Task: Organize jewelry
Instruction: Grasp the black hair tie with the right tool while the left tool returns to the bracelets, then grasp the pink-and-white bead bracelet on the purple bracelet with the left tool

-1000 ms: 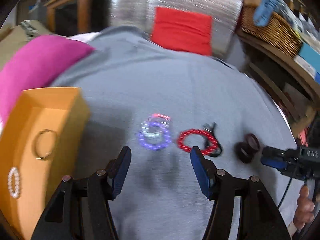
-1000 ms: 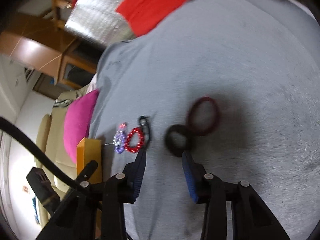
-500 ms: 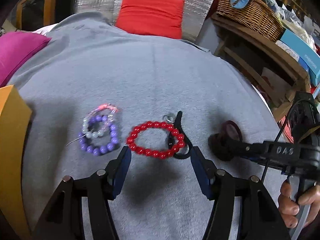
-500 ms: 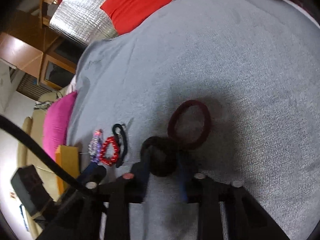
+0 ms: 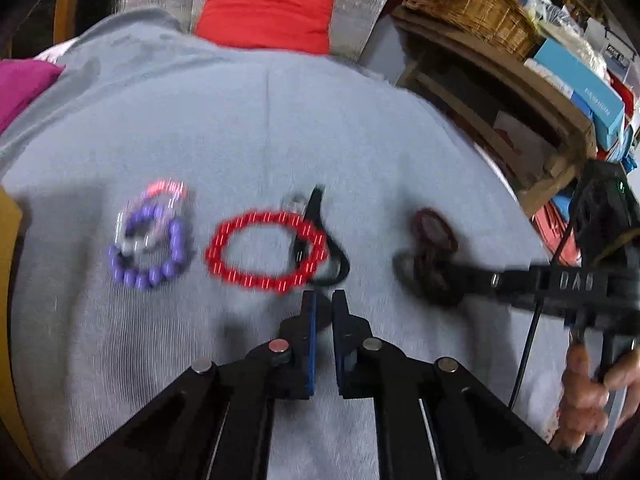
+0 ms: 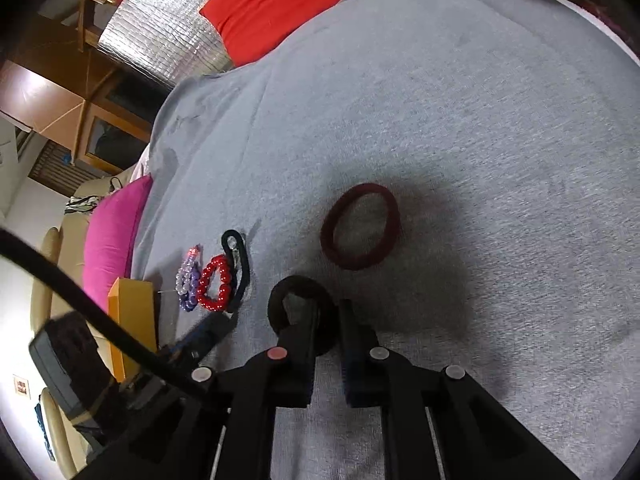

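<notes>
Item one, room to move: I have the broad grey knit cloth surface (image 6: 480, 120) open ahead of and to the right of my right gripper (image 6: 330, 320), bare right up to its rounded far edge. On the left of that view the orange cardboard box (image 6: 134, 320) stands at the cloth's edge, with a magenta cushion (image 6: 110, 236) behind it. In the left wrist view the cloth drops away on the right to wooden shelving (image 5: 500, 80) carrying a woven wicker basket (image 5: 480, 4) and blue boxes.

Item two, jewelry against grippers: my left gripper (image 5: 324, 304) is clenched, pads nearly together with nothing between them, its tips just short of the near edge of the red beaded bracelet (image 5: 266, 254). A black loop band (image 5: 332, 256) overlaps that bracelet's right side. The purple beaded bracelet (image 5: 150, 248), tangled with a clear-and-pink beaded strand, lies to the left, apart from the red one. My right gripper is clamped on the black fabric hair tie (image 6: 298, 308), its near rim pinched between the pads. The dark maroon fabric hair tie (image 6: 360, 226) lies flat just beyond, apart from the black one.

Item three, surroundings: a red cushion (image 5: 268, 12) leans on silver quilted foil (image 6: 160, 36) past the far edge; wooden cabinets stand behind. A person's hand (image 5: 592, 392) grips the right gripper's handle.
</notes>
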### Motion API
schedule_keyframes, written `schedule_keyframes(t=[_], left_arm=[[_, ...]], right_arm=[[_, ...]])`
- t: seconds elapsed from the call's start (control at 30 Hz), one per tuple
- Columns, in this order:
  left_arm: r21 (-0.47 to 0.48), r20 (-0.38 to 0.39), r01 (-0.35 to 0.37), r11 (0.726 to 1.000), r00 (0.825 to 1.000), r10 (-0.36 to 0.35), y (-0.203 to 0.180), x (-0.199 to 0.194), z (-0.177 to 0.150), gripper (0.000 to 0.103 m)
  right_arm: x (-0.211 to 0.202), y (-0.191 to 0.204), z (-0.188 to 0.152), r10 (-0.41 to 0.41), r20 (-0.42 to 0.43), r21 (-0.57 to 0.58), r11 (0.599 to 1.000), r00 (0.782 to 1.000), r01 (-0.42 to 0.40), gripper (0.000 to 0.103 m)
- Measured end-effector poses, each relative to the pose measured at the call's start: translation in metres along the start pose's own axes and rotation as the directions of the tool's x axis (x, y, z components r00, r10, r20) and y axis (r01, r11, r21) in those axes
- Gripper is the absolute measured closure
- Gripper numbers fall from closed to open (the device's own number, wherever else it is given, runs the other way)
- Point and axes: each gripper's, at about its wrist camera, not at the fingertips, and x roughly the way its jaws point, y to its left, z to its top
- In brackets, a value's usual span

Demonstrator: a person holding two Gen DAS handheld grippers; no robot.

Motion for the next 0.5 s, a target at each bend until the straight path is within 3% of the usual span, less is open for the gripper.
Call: schedule_keyframes(t=[0.1,0.2,0.5], left_arm=[[-0.014,-0.024,0.021,1.000,0.999,-0.021,0.002,-0.009,-0.010,0.096],[0.003,0.019,-0.014,1.000,1.000,0.014,0.004,-0.020,-0.010,0.096],[-0.122,0.028,-0.076,0.990,0.996,0.080,0.045,-0.029,-0.004,0.089]], right_arm=[[0.000,-0.003,0.000,-0.005,-0.006,0.015,1.000,1.000,0.005,0.092],[0.004,-0.005,0.000,-0.005,-0.023,0.026,1.000,1.000,0.005,0.092],[0.006,-0.007,-0.002,-0.005,-0.020,0.015,1.000,1.000,0.005,0.091]])
